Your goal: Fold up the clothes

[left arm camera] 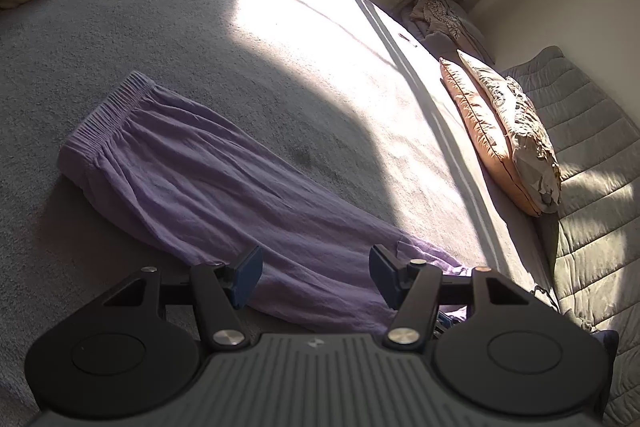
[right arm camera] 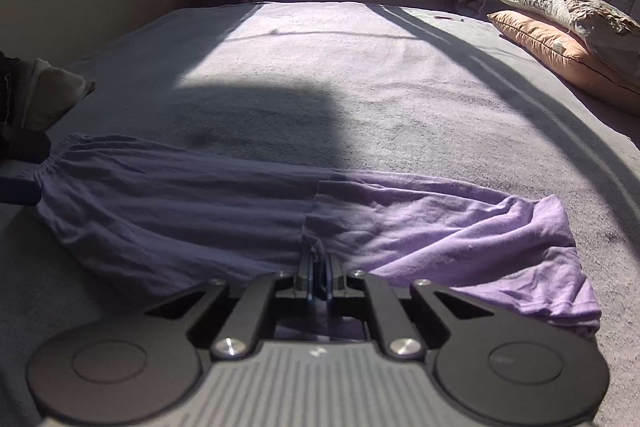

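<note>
Only a small logo [right arm camera: 315, 351], no readable writing.

the purple garment's [left arm camera: 192, 187] near hem is hiding behind the left gripper's body; a dark bundle [right arm camera: 16, 115] is running off the right view's left edge.

Readable text: none – no words, nos. or brand names legible in either view.
Left gripper [left arm camera: 316, 277] body: small pale emblem on ribbed grey housing, centre top – a mark, not letters.
Right gripper [right arm camera: 316, 273] body: same small emblem on ribbed housing, blurred, can't be read.
Orange pillow [right arm camera: 560, 53]: tiny pale tag on side seam – too small to read.
</note>
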The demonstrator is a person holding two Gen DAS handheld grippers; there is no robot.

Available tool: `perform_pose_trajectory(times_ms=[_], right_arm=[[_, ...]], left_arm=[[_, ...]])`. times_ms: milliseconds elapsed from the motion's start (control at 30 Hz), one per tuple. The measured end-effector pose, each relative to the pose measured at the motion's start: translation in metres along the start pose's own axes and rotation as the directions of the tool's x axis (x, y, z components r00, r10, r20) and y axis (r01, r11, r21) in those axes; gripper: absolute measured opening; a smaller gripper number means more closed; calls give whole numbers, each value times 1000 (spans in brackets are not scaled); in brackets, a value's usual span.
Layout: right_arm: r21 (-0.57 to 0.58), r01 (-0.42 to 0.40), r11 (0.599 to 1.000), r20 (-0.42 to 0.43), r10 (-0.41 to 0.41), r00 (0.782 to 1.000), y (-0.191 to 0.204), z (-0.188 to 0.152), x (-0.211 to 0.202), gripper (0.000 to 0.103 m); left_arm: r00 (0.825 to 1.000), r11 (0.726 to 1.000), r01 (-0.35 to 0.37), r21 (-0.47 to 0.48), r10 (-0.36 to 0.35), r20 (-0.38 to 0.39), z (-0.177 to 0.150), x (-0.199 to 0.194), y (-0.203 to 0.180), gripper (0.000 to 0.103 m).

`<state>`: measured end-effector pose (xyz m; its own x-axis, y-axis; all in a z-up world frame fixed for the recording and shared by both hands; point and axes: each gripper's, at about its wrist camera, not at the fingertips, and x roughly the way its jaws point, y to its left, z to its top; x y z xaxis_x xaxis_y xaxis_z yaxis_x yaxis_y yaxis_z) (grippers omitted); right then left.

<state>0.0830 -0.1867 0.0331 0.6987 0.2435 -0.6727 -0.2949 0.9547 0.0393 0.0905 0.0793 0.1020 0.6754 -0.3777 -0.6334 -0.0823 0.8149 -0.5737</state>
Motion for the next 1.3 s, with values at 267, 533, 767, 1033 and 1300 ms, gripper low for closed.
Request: perform_pose_trajectory(times_ms=[267,533,767,1033,1300], right_arm=[[67,-12,998,4,12,1000,-14,0,-1,43],[355,-56,933,98,22,995,-105,-1,-50,54],[647,-18,762,70,-37,997,-194,-36,-55,50],[666,-13,746,104,-76,992,-193,-40,-71,5],[600,104,793,-56,-89,995,-193,-52,-56,2]], left_arm=[[1000,1000,-6,10,6,-8,-2,2,-2,62],[1000,1000,-11,14,11,-18,-5,6,-3,62],[1000,999,-18,27,18,-23,-8,10,-5,62],[1000,1000,-20,23,21,-23,-7,10,-4,62],[999,999,-12,37,13,-31,-11,10,-8,62]])
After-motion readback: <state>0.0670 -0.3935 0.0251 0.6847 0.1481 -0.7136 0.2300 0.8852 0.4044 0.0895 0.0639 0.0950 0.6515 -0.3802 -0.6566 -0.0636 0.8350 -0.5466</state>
